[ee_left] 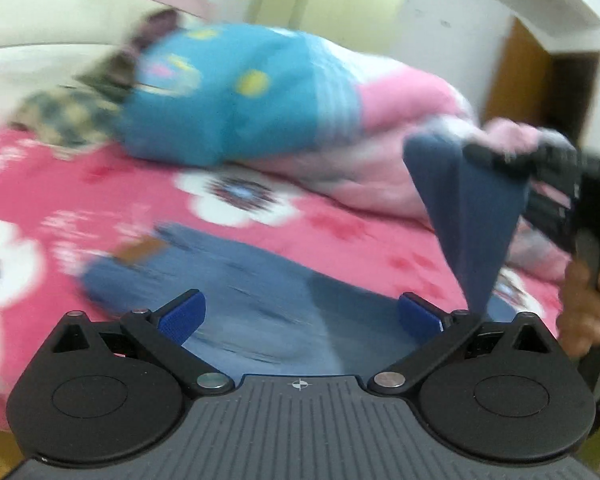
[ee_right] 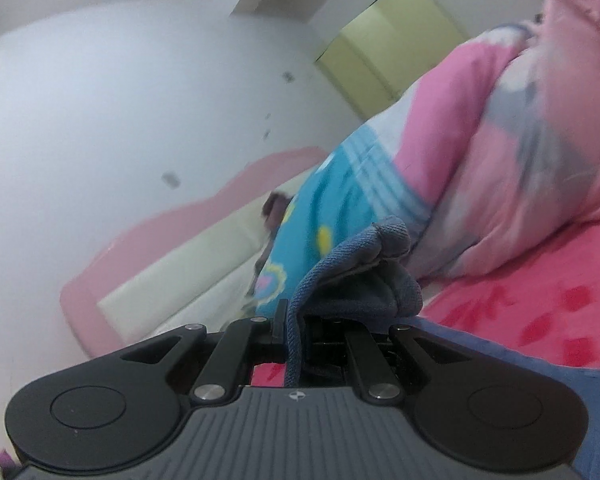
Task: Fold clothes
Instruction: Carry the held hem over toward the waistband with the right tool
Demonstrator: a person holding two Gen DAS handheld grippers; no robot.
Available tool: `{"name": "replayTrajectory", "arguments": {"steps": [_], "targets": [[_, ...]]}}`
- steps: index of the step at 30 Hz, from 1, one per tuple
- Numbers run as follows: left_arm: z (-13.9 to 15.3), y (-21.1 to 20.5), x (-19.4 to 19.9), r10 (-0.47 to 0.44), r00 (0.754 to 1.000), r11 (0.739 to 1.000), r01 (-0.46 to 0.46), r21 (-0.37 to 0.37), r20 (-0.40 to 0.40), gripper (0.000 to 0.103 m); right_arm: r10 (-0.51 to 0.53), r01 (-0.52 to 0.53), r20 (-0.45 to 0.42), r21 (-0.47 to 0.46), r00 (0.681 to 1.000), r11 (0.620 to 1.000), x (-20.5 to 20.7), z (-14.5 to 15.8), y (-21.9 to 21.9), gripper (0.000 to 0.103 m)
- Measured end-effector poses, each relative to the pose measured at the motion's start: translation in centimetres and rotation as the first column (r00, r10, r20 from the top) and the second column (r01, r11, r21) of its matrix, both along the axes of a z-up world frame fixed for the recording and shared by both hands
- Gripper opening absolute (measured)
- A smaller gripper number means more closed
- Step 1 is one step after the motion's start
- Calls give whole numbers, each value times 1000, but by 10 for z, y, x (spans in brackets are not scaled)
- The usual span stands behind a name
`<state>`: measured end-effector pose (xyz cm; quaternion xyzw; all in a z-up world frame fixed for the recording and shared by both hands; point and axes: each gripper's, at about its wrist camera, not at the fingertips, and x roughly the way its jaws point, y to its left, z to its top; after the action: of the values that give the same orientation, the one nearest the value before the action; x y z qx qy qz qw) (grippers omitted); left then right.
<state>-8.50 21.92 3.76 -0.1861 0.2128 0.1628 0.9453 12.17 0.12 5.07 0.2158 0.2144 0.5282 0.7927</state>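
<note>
While right gripper [ee_right: 300, 320] pinches blue jeans [ee_left: 260, 308] corner tight, jeans lie on pink bedsheet [ee_left: 340, 232]. Left gripper [ee_left: 300, 316] wide apart, holds nothing. Carry corner across slow, match edges, press flat, then let go.

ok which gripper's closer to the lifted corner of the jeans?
Right. The right gripper is shut on that corner of the jeans; the left gripper is open, empty, over the flat part.
</note>
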Motion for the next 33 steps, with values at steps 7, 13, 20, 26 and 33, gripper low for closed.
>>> {"name": "replayTrajectory", "arguments": {"steps": [7,13,20,26,33], "targets": [[-28,67,-32,165,986,975,-160,-154,25,103,259,-72,344,-473,903,878,-68,-66,166,7],[-59,88,-44,205,978,945,-186,-268,43,102,483,93,585,-693,652,714,-135,-118,221,7],[-77,107,-57,259,963,914,-216,-343,82,101,488,130,640,-674,593,727,-141,-115,215,6],[-84,121,-65,308,946,892,-250,-376,104,101,433,181,674,-641,598,746,-132,-98,236,5],[-91,128,-72,338,936,877,-277,-392,95,101,500,213,656,-702,565,680,-138,-118,266,5]]}}
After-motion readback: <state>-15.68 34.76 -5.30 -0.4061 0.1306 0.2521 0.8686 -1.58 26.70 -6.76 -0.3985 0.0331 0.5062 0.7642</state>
